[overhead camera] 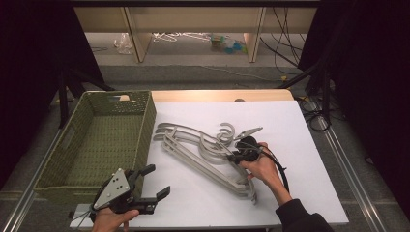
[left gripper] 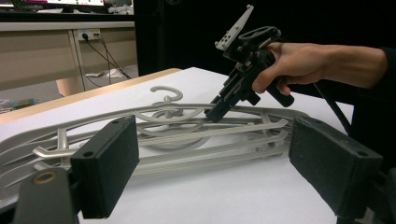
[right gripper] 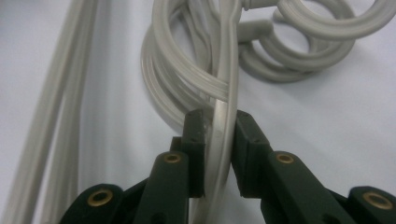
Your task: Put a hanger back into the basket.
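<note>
Left claw (overhead camera: 157, 182) nearest, at the near table (overhead camera: 309, 193) edge beside the green basket (overhead camera: 92, 145), jaws wide, holding nothing. Right claw (overhead camera: 231, 157) clamped narrow on one grey hanger (right gripper: 223, 126) bar, pads pressing both sides. Hanger pile (overhead camera: 203, 154) lies mid-table, long axis running far-left to near-right, hooks (overhead camera: 225, 133) curling at its far side. Bare table right of and in front of the pile. No readable writing.
</note>
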The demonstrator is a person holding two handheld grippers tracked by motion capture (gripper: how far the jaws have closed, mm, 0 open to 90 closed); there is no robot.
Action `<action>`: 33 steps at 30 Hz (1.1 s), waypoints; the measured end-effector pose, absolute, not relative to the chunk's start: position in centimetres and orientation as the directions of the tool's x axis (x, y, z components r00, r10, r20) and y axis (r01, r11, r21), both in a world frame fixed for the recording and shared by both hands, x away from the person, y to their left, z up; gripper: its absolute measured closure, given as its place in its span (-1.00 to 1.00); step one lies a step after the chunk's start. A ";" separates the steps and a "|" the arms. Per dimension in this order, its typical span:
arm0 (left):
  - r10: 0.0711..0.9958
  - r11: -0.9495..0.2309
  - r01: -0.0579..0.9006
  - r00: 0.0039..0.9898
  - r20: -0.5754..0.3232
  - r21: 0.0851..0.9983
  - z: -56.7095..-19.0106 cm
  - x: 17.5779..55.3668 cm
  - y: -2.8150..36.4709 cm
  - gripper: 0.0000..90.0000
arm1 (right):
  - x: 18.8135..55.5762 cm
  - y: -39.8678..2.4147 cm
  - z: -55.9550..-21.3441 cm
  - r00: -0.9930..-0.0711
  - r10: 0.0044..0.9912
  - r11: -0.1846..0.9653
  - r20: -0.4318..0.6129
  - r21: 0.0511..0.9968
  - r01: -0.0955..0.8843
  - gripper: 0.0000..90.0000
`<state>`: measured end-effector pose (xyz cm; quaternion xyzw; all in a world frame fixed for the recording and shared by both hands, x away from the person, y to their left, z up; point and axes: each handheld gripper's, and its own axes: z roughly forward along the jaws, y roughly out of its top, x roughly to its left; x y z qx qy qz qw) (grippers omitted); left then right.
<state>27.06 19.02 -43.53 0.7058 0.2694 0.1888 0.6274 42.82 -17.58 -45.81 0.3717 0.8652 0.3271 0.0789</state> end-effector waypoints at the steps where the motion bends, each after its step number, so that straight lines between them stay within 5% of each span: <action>1: 0.617 -0.068 0.143 0.784 -0.071 0.987 -43.5 27.1 19.0 -0.64 | 42.8 -17.7 -45.5 -0.715 0.691 0.509 0.110 0.628 0.588 0.72; 33: 0.626 -0.066 0.150 0.776 -0.076 0.987 -43.5 27.1 19.1 -0.64 | 41.6 -18.5 -39.5 -0.763 0.645 0.453 0.056 0.775 0.440 0.83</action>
